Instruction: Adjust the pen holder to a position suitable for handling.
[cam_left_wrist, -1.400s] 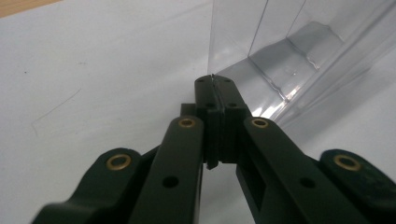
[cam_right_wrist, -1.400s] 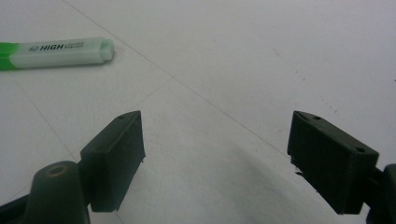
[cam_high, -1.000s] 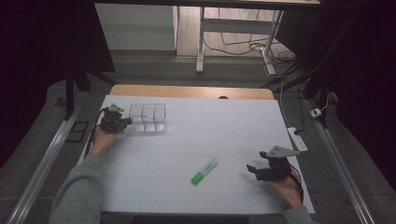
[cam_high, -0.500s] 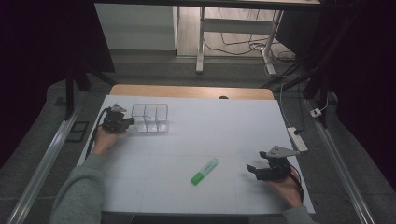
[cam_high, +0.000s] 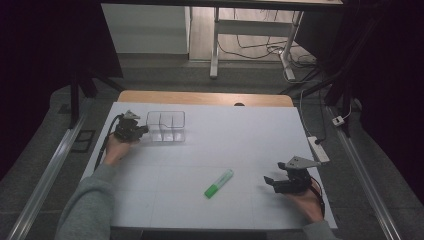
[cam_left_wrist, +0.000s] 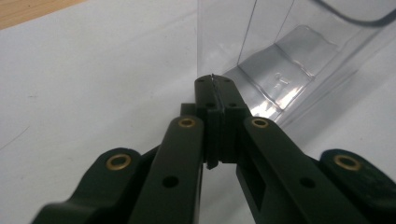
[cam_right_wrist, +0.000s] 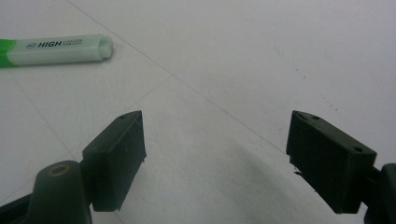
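Observation:
A clear plastic divided container (cam_high: 166, 126) stands at the back left of the white table (cam_high: 250, 135). My left gripper (cam_high: 142, 129) is at its left end, with its jaws closed together on the thin edge of the container wall (cam_left_wrist: 280, 70); in the left gripper view the gripper (cam_left_wrist: 213, 80) pinches that edge between its pads. A green and white highlighter (cam_high: 219, 183) lies flat near the table's front middle. My right gripper (cam_high: 270, 183) rests to its right, open and holding nothing. In the right gripper view the highlighter (cam_right_wrist: 56, 49) lies beyond the open gripper (cam_right_wrist: 215, 154), up and to the left.
A wooden strip (cam_high: 205, 98) runs along the table's far edge. A white power strip (cam_high: 319, 148) lies off the right edge. Metal rails (cam_high: 50, 170) flank both sides. A desk frame and cables (cam_high: 250, 50) stand on the floor behind.
The left gripper and the clear container have shifted slightly to the right together. The right gripper and the highlighter have stayed put.

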